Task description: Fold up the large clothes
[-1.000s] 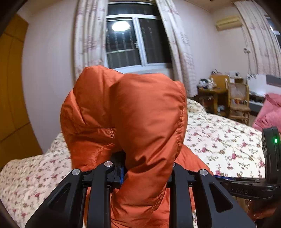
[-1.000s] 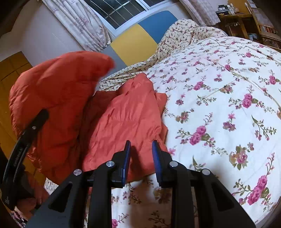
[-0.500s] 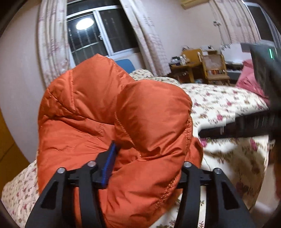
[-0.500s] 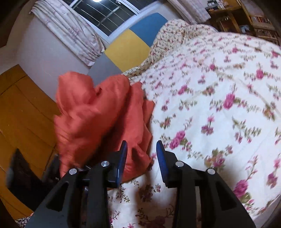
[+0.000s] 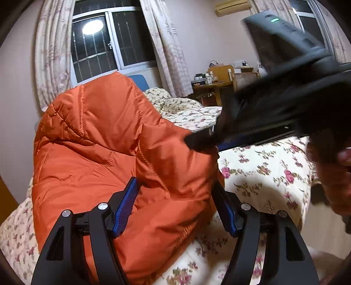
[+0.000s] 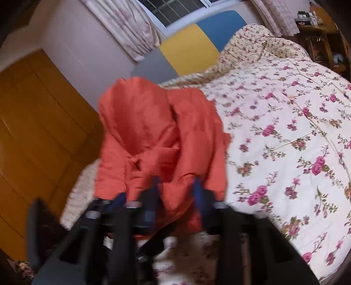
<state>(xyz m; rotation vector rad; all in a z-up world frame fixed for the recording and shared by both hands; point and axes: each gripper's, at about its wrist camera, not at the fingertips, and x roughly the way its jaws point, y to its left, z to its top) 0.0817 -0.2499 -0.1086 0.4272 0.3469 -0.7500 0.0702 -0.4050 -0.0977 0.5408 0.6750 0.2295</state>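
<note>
Fingers (image 5: pixel 125 206) spread around jacket (image 5: pixel 105 140); right wrist view blurred.

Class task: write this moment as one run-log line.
left gripper: open around orange puffer jacket | right gripper: blurred, reaching into jacket | jacket bunched on floral bed | fold not done

A bed (image 6: pixel 296 122) under a cream quilt printed with pink roses fills the room. Behind its head stands a headboard (image 6: pixel 190 50) of grey, yellow and blue panels, and above that a dark barred window (image 5: pixel 109 41) reflecting a round ceiling light (image 5: pixel 92 27), flanked by pale patterned curtains (image 5: pixel 169 48). Left of the bed is a yellow-brown wooden wardrobe (image 6: pixel 37 136). Beyond its far side stand a cluttered wooden table (image 5: pixel 210 84) and a chair (image 5: pixel 243 76), with an air conditioner (image 5: pixel 232 6) high on the wall.
</note>
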